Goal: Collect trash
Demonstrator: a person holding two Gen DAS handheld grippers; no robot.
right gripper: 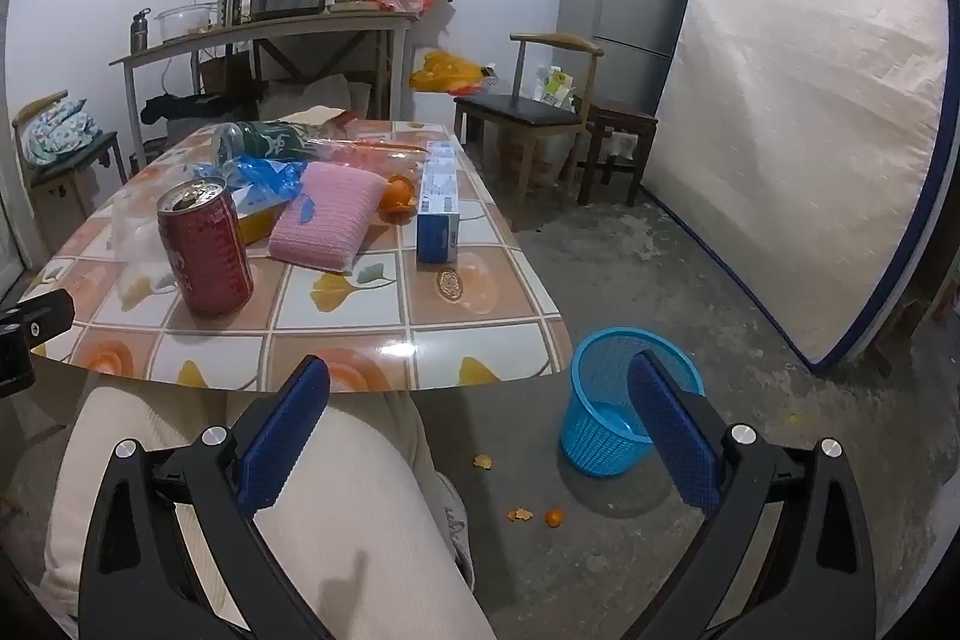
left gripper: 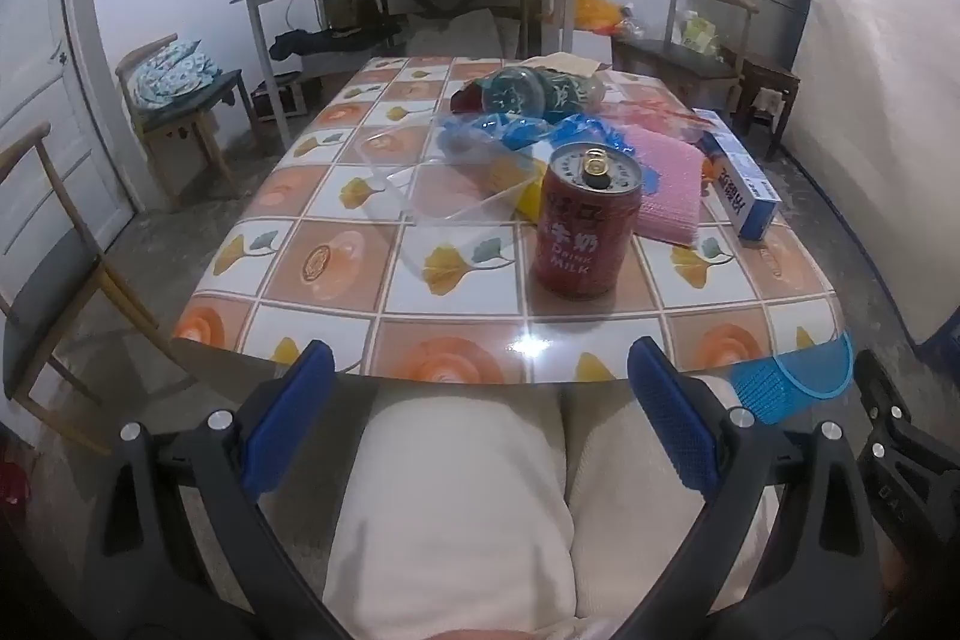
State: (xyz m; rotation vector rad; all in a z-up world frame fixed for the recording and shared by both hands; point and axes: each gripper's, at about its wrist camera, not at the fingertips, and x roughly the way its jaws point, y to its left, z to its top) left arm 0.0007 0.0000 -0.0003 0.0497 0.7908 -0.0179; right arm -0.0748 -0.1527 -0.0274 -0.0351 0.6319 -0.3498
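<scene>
Now both grippers, left (left gripper: 480, 418) and right (right gripper: 480, 424), hang apart and empty over the lap. Can (left gripper: 585, 223) stands on the table (left gripper: 384, 292); blue bin (right gripper: 624, 400) sits on the floor beside it.

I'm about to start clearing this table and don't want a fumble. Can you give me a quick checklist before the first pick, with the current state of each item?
1. Left tool open and holding nothing: ok.
2. Right tool open and holding nothing: ok.
3. Red can upright near the table's front edge, nothing touching its front: ok.
4. Can drained: cannot tell; its top is open.
5. Blue basket upright on the floor beside the table, mouth unobstructed: ok.
6. Floor clean: not ok; orange peel bits lie near the basket.
</scene>
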